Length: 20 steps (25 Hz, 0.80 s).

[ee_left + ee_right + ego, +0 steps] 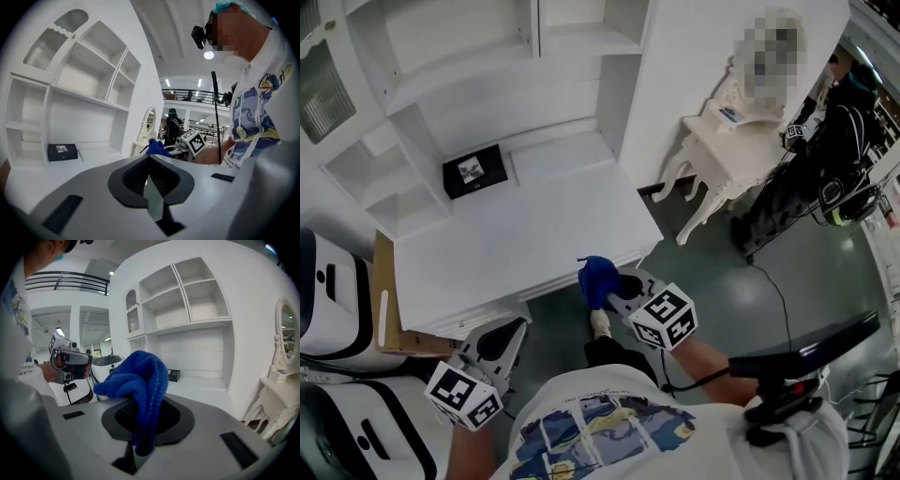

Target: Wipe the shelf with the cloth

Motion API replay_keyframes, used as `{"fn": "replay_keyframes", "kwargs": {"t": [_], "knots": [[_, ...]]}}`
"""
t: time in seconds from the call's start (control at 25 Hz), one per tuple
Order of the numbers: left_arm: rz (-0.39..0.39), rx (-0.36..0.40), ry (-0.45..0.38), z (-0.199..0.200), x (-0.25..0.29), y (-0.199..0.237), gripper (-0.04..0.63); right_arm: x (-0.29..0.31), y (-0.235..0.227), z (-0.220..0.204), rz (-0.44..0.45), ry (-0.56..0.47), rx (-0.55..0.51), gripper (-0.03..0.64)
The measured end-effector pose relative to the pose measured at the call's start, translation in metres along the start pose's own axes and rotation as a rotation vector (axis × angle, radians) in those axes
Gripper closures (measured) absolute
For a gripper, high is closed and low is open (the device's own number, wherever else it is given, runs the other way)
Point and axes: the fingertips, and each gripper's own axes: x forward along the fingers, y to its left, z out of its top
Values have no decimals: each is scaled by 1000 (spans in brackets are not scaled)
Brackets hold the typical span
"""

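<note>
Here the right gripper (142, 405) is clamped on the blue cloth (138, 375), bunched above its jaws. The white shelf (525, 230) lies ahead. The left gripper (149, 160) is closed on nothing.

Left gripper (514, 330) sits at seven o'clock, jaws together, pointing toward one o'clock. Right gripper (614, 291), near six o'clock, clamps the cloth (596, 275).

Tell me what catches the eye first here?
A bright blue cloth, clamped in the right gripper, hangs near the front edge of the white shelf unit. On its broad surface, back left, lies a small black box. The left gripper is shut and empty, lower left.
</note>
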Motion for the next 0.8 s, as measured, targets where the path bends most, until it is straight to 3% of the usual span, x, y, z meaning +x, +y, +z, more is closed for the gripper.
{"fn": "replay_keyframes", "kwargs": {"t": [0.8], "knots": [[28,-32,-2,-40,-44,-37,583,-6,78,-13,92,19,-102,549]]}}
